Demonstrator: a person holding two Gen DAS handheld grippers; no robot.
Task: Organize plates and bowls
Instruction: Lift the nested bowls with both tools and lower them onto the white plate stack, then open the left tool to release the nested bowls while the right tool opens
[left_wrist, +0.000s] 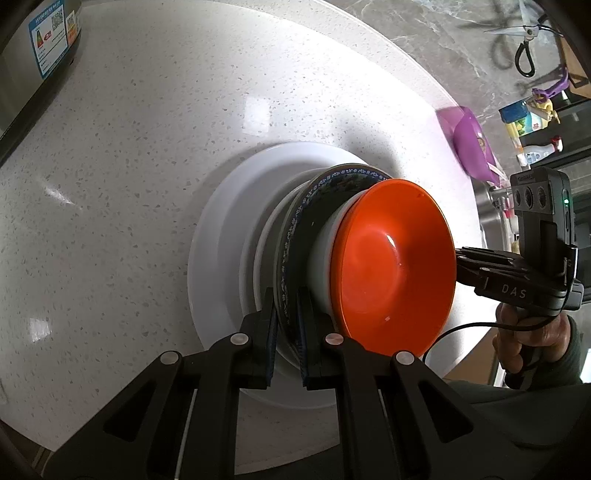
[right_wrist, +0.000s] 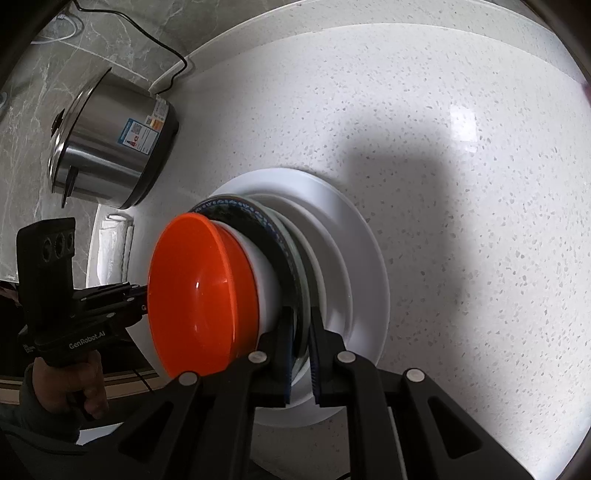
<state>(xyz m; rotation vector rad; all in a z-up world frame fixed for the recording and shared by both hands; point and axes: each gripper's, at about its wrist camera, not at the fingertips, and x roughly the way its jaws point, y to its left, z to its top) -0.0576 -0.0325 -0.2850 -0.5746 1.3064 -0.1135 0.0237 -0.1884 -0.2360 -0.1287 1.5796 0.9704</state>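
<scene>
Left wrist: orange bowl (left_wrist: 397, 266) upright, opening up, atop stack.

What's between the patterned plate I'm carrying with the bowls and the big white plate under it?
Nothing visible. Both grippers, left and right, are shut on the blue-patterned plate, which carries the orange bowl. Only a smaller white plate already sits on the large white plate below, part of the stack rather than in the way.

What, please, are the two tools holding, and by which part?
Both hold the blue-patterned plate by its rim, on opposite sides: the left tool and the right tool. Bowls rest on it.
</scene>
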